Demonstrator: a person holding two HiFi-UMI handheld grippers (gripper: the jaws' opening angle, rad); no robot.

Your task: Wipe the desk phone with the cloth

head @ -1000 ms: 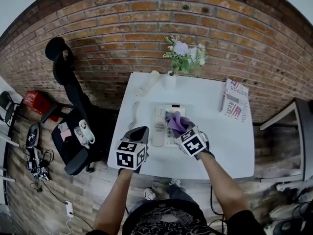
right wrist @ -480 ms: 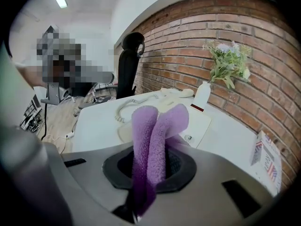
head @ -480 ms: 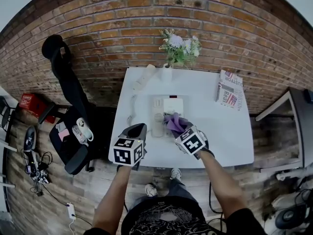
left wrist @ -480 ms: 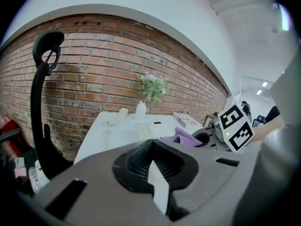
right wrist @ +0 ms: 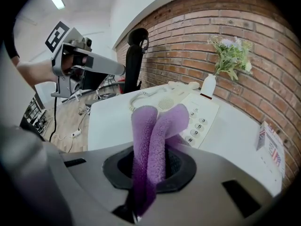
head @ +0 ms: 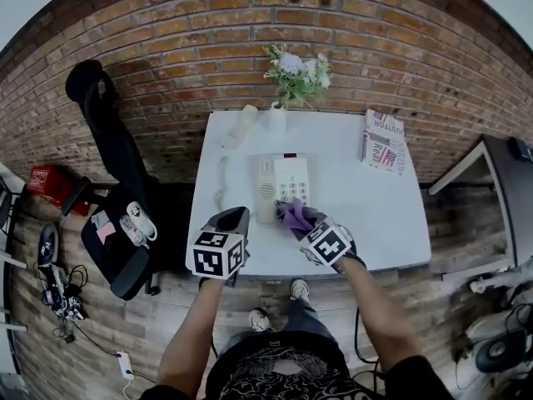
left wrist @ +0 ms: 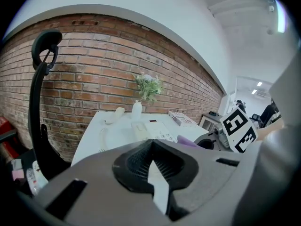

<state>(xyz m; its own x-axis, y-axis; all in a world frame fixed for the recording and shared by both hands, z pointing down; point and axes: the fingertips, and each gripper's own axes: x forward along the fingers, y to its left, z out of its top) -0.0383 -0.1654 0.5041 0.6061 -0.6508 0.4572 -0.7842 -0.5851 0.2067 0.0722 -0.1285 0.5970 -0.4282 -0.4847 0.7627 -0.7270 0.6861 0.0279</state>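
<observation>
My right gripper (right wrist: 143, 192) is clamped tight on the purple cloth (right wrist: 151, 138), which stands up from between the jaws in a loose double fold, pinched only at its lower end. That shallow bite is my first worry: if the pile drags on the plastic, I judge the cloth could pull out of the grip mid-stroke. My left gripper (left wrist: 153, 173) hangs at the near edge of the table (head: 366, 223) with its jaws brought together on nothing, well off to the left of the work and bracing nothing. Just past the cloth's tip lies the desk phone (head: 283, 182), its keypad corner nearest me; whether the fold touches the casing or hovers over it I can't tell. With nothing pinning the phone down, a firm wipe away from me would likely slide it across the smooth top rather than clean it, and the loose fold may catch on the raised keys. Farther left, the coiled cord (head: 221, 177) runs back to the handset (head: 241, 123), which lies off its cradle near the far edge. A shoved phone would tug that cord and could drag the handset. Beside the handset stands the slim vase (head: 277, 117) of flowers, which looks easy to topple.
</observation>
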